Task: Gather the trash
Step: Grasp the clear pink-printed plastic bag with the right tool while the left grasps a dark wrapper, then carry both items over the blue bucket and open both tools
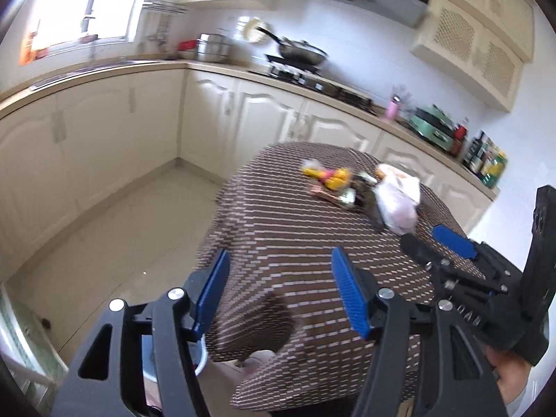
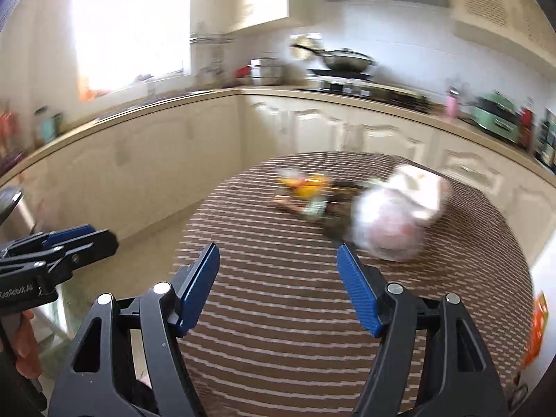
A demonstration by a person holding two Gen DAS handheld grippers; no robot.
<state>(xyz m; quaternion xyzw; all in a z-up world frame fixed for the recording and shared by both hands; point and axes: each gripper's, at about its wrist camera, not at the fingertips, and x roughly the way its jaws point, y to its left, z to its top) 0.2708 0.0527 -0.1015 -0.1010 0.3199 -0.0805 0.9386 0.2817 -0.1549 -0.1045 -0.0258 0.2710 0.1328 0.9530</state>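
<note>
A small heap of trash lies on a round table with a brown striped cloth (image 1: pixel 295 243) (image 2: pixel 278 295): yellow wrappers (image 1: pixel 332 177) (image 2: pixel 305 186), dark scraps (image 1: pixel 361 194) (image 2: pixel 335 212) and a white plastic bag (image 1: pixel 396 205) (image 2: pixel 396 222). My left gripper (image 1: pixel 279 288) is open and empty, above the table's near left edge, well short of the heap. My right gripper (image 2: pixel 278 278) is open and empty, over the near part of the table, its right finger close to the bag. It also shows in the left wrist view (image 1: pixel 438 243). The right wrist view is blurred.
Cream kitchen cabinets with a worktop (image 1: pixel 222 69) run along the far side. A wok (image 1: pixel 302 54) sits on the stove, pots (image 1: pixel 212 48) stand beside it, jars and a green appliance (image 1: pixel 434 127) at the right. Tiled floor (image 1: pixel 121 229) lies left of the table. A bin (image 2: pixel 14 208) stands at the left.
</note>
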